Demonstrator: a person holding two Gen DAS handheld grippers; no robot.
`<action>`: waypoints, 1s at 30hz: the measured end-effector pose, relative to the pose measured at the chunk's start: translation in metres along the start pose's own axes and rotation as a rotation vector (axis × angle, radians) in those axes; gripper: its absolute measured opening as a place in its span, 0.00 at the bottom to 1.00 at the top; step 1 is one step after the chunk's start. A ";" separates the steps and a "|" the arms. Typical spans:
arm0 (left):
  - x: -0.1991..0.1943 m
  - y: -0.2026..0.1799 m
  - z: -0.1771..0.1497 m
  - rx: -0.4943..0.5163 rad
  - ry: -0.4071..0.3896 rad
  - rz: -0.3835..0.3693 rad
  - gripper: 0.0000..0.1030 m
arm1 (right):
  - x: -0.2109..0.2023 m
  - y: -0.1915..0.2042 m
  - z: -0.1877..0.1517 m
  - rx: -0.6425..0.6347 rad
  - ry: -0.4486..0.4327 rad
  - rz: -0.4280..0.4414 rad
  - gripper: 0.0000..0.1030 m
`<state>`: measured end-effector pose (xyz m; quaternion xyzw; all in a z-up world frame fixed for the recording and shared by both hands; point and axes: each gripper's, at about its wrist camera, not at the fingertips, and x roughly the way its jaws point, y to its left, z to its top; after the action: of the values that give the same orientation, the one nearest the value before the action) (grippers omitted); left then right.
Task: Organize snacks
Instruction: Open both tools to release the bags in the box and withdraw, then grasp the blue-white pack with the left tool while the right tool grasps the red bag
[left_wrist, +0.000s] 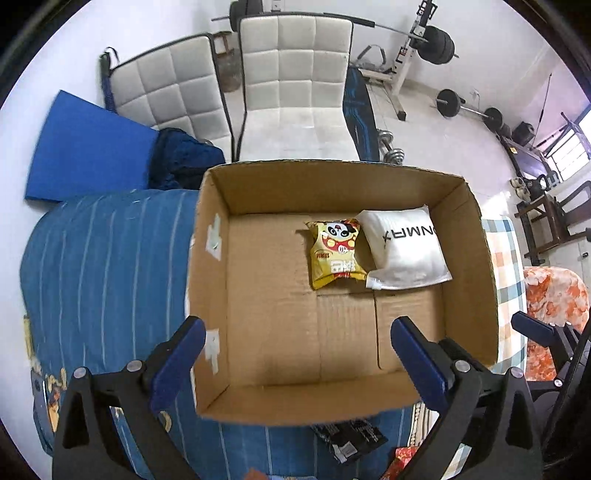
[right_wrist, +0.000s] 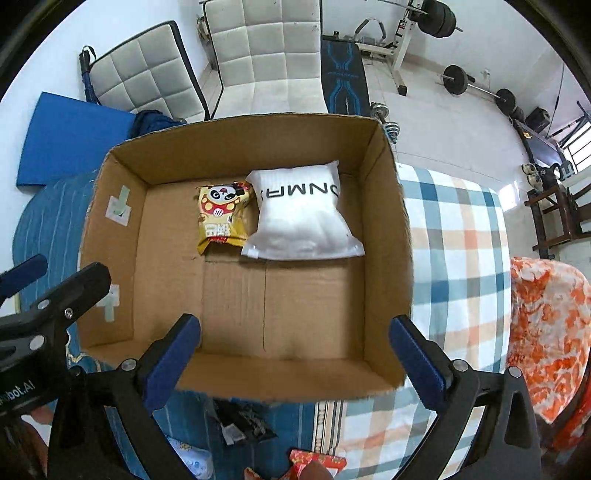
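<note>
An open cardboard box (left_wrist: 210, 280) (right_wrist: 388, 221) stands on the bed. Inside, toward its far right, lie a yellow panda snack pack (left_wrist: 336, 254) (right_wrist: 221, 218) and a white pouch (left_wrist: 406, 251) (right_wrist: 303, 214) side by side. My left gripper (left_wrist: 299, 339) hovers open and empty above the box's near half. My right gripper (right_wrist: 295, 336) is also open and empty over the near wall. A black snack packet (left_wrist: 351, 439) (right_wrist: 240, 424) and a red packet (left_wrist: 402, 458) (right_wrist: 317, 461) lie on the bed in front of the box.
A blue striped cover (left_wrist: 103, 266) lies left of the box, a checked sheet (right_wrist: 458, 236) to its right, and an orange floral cloth (right_wrist: 546, 325) beyond that. White chairs (left_wrist: 295, 85) and gym weights (left_wrist: 465, 107) stand past the bed. The left gripper's body (right_wrist: 48, 306) shows at the right view's left edge.
</note>
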<state>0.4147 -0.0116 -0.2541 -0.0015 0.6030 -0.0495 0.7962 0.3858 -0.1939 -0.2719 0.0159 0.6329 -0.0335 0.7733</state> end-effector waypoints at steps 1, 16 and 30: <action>-0.003 -0.001 -0.004 -0.004 -0.007 0.008 1.00 | -0.005 -0.001 -0.005 0.005 -0.006 0.008 1.00; -0.065 -0.005 -0.068 -0.054 -0.082 0.033 1.00 | -0.062 -0.027 -0.076 0.042 -0.055 0.078 1.00; 0.033 0.042 -0.230 -0.292 0.331 0.013 1.00 | 0.069 -0.070 -0.223 0.208 0.377 0.107 1.00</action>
<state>0.2054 0.0412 -0.3508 -0.1047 0.7262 0.0437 0.6781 0.1764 -0.2513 -0.3824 0.1353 0.7576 -0.0541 0.6363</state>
